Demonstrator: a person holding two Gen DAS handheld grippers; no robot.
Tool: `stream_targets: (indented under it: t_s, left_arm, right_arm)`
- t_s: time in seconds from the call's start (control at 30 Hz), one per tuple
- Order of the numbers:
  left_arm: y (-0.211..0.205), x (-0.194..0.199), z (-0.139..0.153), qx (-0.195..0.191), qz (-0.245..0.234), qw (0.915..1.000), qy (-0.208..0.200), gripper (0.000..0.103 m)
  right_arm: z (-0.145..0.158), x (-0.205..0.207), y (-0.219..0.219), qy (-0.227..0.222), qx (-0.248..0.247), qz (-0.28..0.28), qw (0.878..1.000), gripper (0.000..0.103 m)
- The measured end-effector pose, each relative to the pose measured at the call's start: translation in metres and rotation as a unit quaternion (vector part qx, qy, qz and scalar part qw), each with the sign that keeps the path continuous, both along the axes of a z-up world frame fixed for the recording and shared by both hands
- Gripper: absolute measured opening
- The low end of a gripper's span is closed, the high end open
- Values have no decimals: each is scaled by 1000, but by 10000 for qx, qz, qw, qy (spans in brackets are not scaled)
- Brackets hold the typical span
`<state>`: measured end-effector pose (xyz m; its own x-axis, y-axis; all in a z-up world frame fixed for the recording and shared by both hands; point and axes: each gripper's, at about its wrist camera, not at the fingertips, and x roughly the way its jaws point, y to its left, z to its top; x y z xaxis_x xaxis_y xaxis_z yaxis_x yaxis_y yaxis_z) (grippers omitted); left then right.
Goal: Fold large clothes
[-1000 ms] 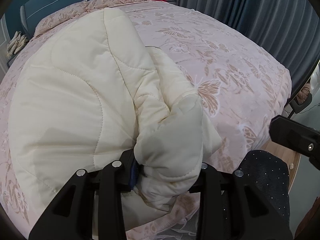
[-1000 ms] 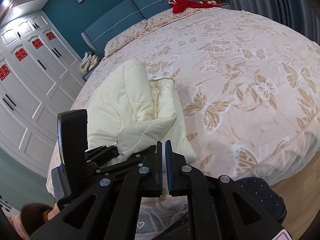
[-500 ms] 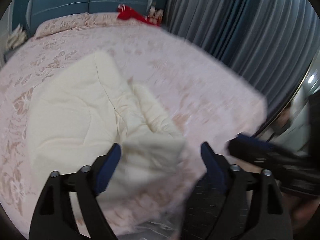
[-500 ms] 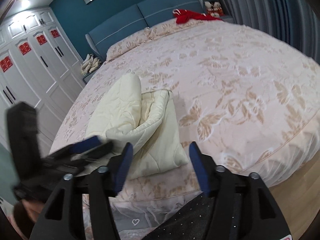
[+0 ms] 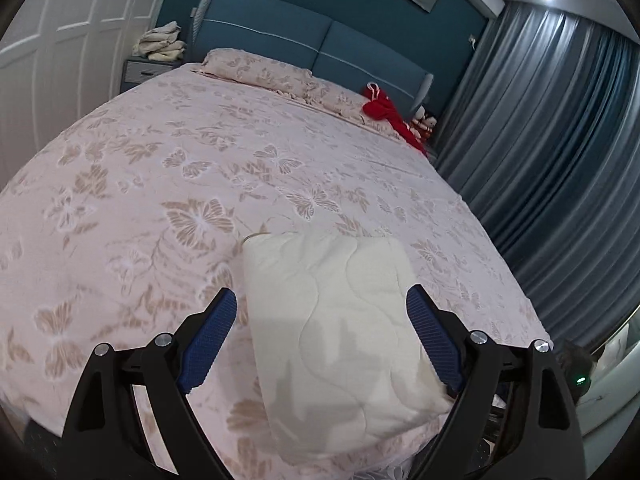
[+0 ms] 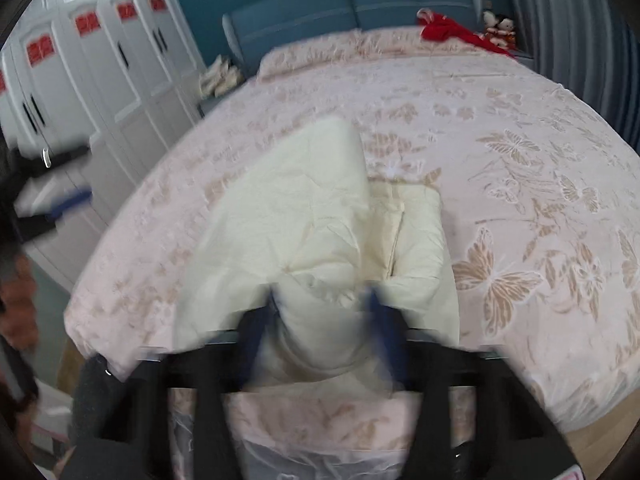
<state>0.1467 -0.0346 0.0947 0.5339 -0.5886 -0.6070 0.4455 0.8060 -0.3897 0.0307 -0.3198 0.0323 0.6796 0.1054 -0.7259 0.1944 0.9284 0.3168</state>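
Note:
A cream quilted jacket [image 5: 340, 320] lies folded near the foot of the bed [image 5: 160, 200]. My left gripper [image 5: 322, 336] hovers above it, open wide, with its blue pads [image 5: 212, 336] clear of the fabric and nothing held. In the blurred right wrist view the jacket [image 6: 304, 208] shows a puffy fold at its near end. My right gripper [image 6: 322, 320] is closing on that fold, which fills the gap and touches both pads. At that view's left edge the left gripper [image 6: 60, 208] is only a smear.
A red garment [image 5: 384, 110] and plush toys [image 5: 424, 122] lie by the blue headboard. Grey curtains [image 5: 540, 140] run along the right, and white wardrobes [image 6: 100, 60] along the left. A nightstand carries a pile of cloth [image 5: 160, 44]. A person [image 6: 16, 300] stands at the foot, left.
My left gripper let go of the jacket's fold, opened wide, rose and swung away. My right gripper opened, moved over the same fold and is closing around it.

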Motion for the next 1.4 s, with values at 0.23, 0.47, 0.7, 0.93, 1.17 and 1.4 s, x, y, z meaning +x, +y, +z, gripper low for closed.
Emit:
stream_targets:
  t_s: [0.23,0.47,0.7,0.93,1.17,1.4]
  left_arm:
    - [-82,25,3,292,-662,9974,-66,76]
    - [-198,29,-56,998,-1365,9843,506,64]
    - [-248,22,-107,1702,-1405,9747,356,64]
    - [-269,39,-148,2130,-1330,9671,405,65]
    - [-277,52,-175,2267,-1269,9649,387,66]
    - [-278,58,-191,2221,-1228,9669,252,67]
  right_arm:
    - [-7,-46,-45,-142,564,-712,9958,13]
    - [-63,-62,-54,393,763,-1080,9904,13]
    - [-80,-55,-51,681,441,-1060,9910,13]
    - [-98,-46,-57,858,581,-973,9898,14]
    - [-105,-36,-59,939,616,-888,9897,14]
    - [-114,-28,-64,976,726,-893,9886,13]
